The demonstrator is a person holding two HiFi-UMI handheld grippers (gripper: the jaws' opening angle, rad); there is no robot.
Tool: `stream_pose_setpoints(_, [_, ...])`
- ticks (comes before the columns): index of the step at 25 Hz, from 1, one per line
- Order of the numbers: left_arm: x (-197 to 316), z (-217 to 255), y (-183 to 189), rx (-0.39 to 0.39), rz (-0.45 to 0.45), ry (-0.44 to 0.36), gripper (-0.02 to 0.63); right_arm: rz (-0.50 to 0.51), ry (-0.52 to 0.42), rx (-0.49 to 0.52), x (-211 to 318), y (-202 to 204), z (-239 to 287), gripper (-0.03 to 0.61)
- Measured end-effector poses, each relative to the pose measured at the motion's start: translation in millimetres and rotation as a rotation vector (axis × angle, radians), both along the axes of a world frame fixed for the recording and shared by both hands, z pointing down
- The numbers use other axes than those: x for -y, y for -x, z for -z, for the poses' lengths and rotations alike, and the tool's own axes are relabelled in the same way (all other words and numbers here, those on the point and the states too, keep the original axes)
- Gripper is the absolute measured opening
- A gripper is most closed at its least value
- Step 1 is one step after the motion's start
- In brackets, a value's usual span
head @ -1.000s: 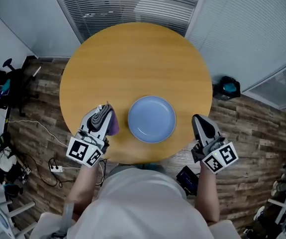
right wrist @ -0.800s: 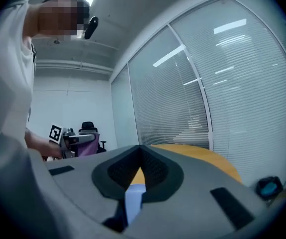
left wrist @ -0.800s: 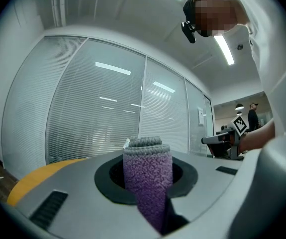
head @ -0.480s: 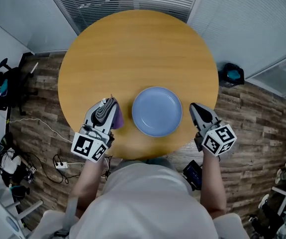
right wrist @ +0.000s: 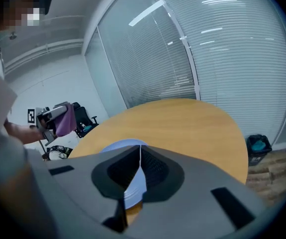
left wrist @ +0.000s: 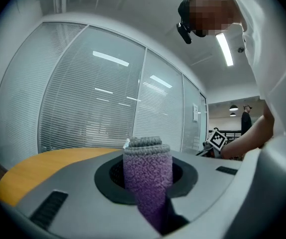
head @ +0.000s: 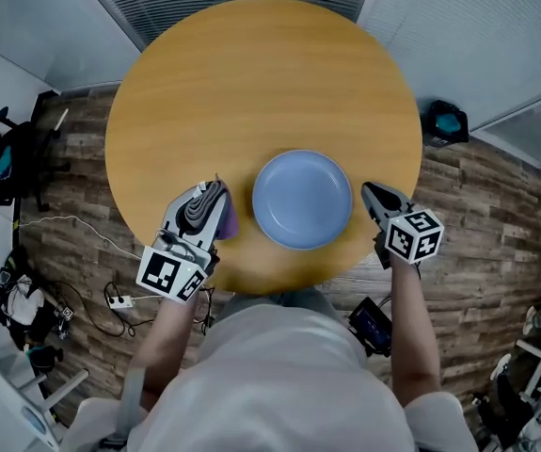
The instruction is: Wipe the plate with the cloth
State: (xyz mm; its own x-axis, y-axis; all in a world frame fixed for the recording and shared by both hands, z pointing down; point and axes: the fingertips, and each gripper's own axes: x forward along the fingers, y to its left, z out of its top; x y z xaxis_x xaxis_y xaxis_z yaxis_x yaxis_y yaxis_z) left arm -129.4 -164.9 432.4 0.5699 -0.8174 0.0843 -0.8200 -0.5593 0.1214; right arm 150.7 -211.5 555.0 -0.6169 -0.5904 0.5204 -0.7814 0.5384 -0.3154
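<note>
Our left gripper point(head: 212, 194) pinched the soft purple knit cloth point(left wrist: 147, 178) just left of the round pale-blue plate point(head: 302, 201); right gripper point(head: 370, 190), pressed together and empty, sat by its right rim. Plate looked slick, so we'd steady that rim.

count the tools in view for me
2. The left tool is left of the blue plate, shut on the purple cloth. The right tool is at the plate's right, shut and empty. None seems hidden.
</note>
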Motion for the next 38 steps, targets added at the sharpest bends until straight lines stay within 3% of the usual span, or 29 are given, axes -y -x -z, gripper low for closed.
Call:
stream_pose_setpoints(6, [-3.1,-6.5,-5.3,0.003,-0.019,0.016,0.075,-0.001,0.146,-0.034,-3.2,-2.1,-51.1,0.027])
stream_pose_setpoints(9, [-3.6,-9.5,-0.4,0.012,-0.017,0.02,0.075,0.002,0.209,-0.021,-6.9,2.9,-68.1,0.12])
stream_pose_setpoints(20, [-8.5,-13.8,-4.1,0.034,-0.023,0.021,0.075,-0.002,0.406,0.023,-20.3,19.8,-108.6,0.202])
stream_pose_setpoints(30, [-10.8,-13.0,-15.3,0.05,-0.031,0.003,0.075,0.027,0.503,0.079,-32.4,35.5,-120.7,0.198])
stream_pose_setpoints(38, [-13.5,-16.6,-15.0,0.04,-0.021,0.024,0.075,-0.05,0.534,0.117,-27.5,27.6,-128.2,0.079])
